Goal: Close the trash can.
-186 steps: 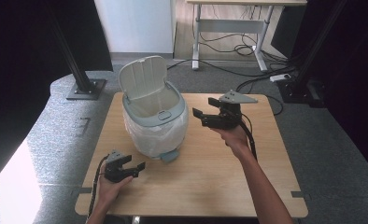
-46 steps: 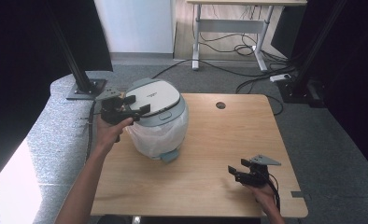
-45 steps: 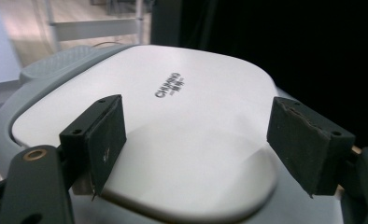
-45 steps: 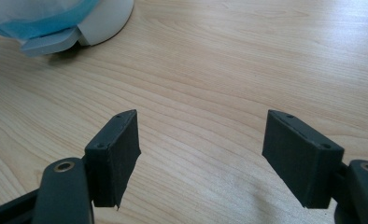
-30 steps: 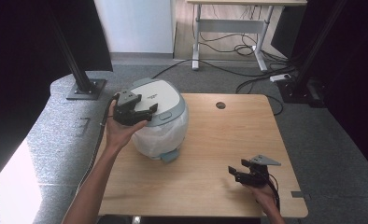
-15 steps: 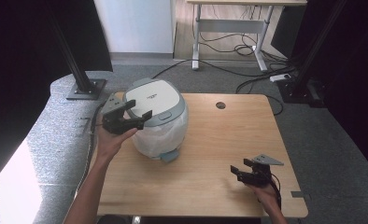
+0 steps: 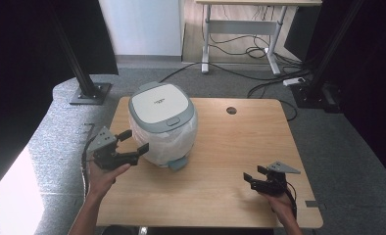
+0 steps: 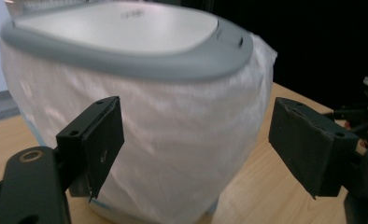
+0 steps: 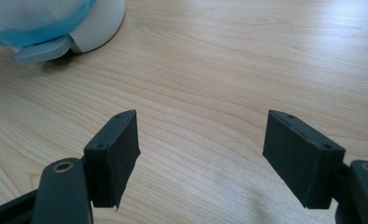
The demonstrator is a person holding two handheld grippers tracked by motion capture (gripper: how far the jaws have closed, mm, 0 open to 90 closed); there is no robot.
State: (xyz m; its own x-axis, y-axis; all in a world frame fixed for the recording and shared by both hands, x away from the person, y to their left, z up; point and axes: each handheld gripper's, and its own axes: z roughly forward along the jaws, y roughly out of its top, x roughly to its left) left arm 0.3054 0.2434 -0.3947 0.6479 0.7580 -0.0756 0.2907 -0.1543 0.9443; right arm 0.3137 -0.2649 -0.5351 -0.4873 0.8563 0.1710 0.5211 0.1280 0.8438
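Wooden table (image 7: 215, 147) w/ grey carpet round it, black stands and a desk w/ cables at the back. Left to right:

Left gripper (image 7: 132, 147) – held in the person's left hand at the table's left edge, jaws wide apart w/ nothing between them; they've just been opening. A sec ago it sat up on the bin's lid; now it's lower and nearer the person, jaws pointing at the bin's side. In the left gripper view its pads (image 8: 102, 140) frame the bagged wall w/o touching it.

Bin (image 7: 162, 125) – straight ahead of the left gripper's jaws, just beyond the tips, standing upright on the table. White lid (image 7: 160, 103) in its grey rim is down flat, where several secs back it stood open. White bag liner (image 8: 173, 154) hangs over the body below the rim. Pedal (image 7: 178, 163) pokes out at the base, on the side toward the right gripper.

Right gripper (image 7: 253, 177) – well apart from the bin, low over the table near the person's right edge, jaws open mid-wide, empty; hasn't moved. In the right gripper view the pedal sits far ahead, beyond its left jaw.

Meaning: lid-closing looks done, left hand is backing off; prob. little left but to park that gripper
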